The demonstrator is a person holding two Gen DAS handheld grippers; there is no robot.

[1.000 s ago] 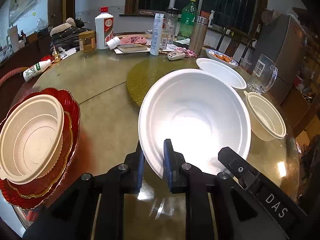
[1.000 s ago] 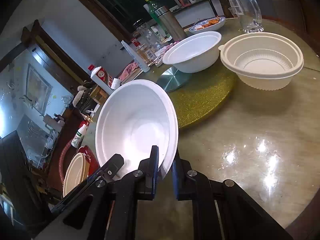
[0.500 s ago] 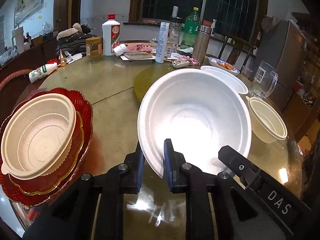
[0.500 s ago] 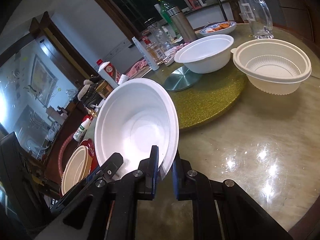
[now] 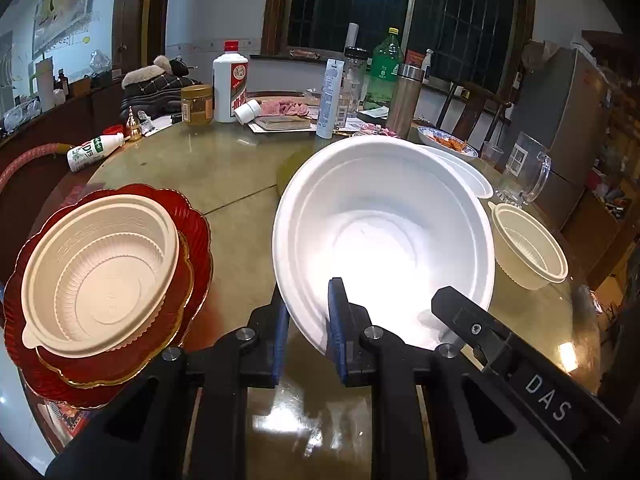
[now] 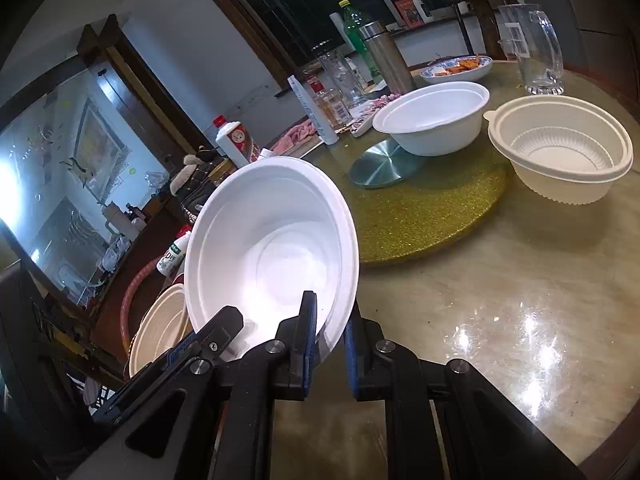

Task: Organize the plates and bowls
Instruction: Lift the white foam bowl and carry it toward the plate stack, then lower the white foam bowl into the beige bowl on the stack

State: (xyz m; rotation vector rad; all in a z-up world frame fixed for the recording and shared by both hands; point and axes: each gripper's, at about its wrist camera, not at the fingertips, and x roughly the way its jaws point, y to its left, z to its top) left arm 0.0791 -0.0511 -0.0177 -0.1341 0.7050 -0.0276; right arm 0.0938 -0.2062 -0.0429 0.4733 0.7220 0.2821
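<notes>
Both grippers pinch the rim of one large white bowl (image 5: 384, 236), held tilted above the table; it also shows in the right wrist view (image 6: 276, 248). My left gripper (image 5: 308, 312) is shut on its near rim. My right gripper (image 6: 330, 328) is shut on the opposite rim. At the left a cream ribbed bowl (image 5: 96, 268) sits on stacked red scalloped plates (image 5: 196, 240). A second white bowl (image 6: 436, 118) and another cream bowl (image 6: 564, 148) stand at the right.
A gold glitter turntable (image 6: 432, 216) with a steel disc (image 6: 380, 164) lies mid-table. Bottles, a jar, a steel flask (image 5: 404, 100), a food dish (image 5: 448, 144) and a glass mug (image 5: 524, 172) crowd the far edge. A glue bottle (image 5: 94, 152) lies at the left.
The white bowl, held by both grippers, has lifted and moved left toward the red plates, and the cream bowl stack sits closer in the left wrist view.
</notes>
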